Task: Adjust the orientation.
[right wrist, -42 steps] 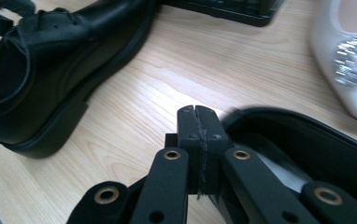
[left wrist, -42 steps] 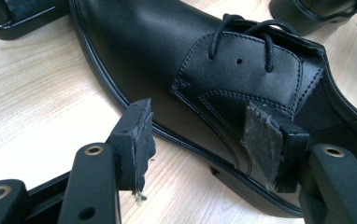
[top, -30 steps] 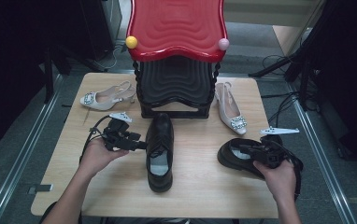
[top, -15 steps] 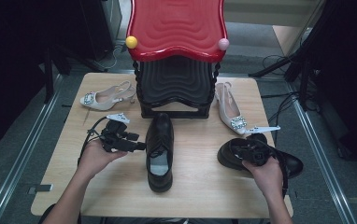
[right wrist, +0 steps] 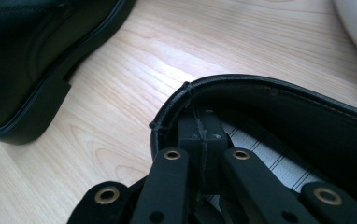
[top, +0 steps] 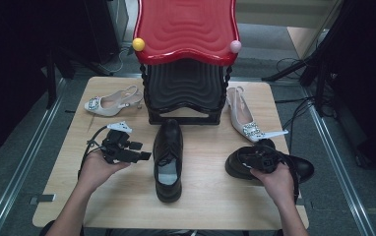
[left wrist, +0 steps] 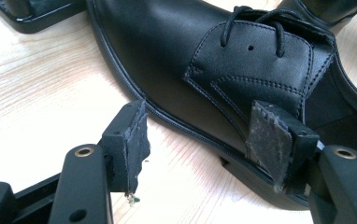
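Observation:
A black lace-up shoe (top: 169, 157) lies in the middle of the wooden table (top: 201, 196), toe toward the rack. My left gripper (top: 141, 151) is just left of it and points at its side. Its jaws (left wrist: 200, 126) have just been opening and stand open, one pad (left wrist: 267, 135) in front of the shoe's side (left wrist: 167, 56), nothing pressed between them. A second black shoe (top: 235, 166) lies at the right. My right gripper (top: 256, 156) is over it, shut, its tips (right wrist: 200, 126) inside the opening just behind the collar (right wrist: 167, 112), with nothing visible between the pads.
A shoe rack with a red top (top: 186, 29) and black lower shelf (top: 183, 88) stands at the table's back. One beige slingback heel (top: 109, 103) lies to its left, another (top: 242, 118) to its right. Cables (top: 299, 113) run over the floor at the right.
The right hand has moved left along the right shoe, bringing its gripper over the shoe's opening. The left gripper's jaws stand a little wider. Both shoes lie where they were.

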`<state>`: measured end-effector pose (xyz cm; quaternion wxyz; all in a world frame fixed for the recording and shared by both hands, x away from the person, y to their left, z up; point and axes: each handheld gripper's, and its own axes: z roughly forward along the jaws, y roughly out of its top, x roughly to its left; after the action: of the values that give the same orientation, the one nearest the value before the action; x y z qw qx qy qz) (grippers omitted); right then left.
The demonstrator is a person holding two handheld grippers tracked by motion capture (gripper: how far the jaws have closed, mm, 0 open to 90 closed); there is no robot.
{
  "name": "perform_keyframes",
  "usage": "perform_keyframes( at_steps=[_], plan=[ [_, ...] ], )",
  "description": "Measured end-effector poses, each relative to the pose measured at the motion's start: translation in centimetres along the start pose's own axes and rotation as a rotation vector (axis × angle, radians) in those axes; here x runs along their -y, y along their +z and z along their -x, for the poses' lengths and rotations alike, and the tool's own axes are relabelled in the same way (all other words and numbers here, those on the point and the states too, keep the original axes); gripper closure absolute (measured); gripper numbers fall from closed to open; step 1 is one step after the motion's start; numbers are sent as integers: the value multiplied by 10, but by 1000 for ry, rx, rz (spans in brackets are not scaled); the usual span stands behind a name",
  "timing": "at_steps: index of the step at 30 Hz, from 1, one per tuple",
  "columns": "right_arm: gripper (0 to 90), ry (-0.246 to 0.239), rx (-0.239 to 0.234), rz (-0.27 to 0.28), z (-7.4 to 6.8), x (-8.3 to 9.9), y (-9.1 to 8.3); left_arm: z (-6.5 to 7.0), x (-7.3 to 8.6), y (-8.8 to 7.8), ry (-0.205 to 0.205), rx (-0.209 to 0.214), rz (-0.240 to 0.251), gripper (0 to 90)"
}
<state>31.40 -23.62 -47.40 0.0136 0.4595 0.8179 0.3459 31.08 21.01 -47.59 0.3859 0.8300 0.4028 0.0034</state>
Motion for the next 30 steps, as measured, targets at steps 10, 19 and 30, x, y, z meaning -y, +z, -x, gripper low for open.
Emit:
perform_keyframes(
  at_steps=[10,19,30],
  plan=[
    [900,-63,-71,-30,-23,-6,15,-1,5,-3,-6,-5,7,378],
    [900,-112,-125,-49,-43,-9,27,0,6,-2,-3,-9,5,378],
    [900,-166,-196,-85,-73,-10,42,-1,7,-2,-6,-4,5,378]
  ],
)
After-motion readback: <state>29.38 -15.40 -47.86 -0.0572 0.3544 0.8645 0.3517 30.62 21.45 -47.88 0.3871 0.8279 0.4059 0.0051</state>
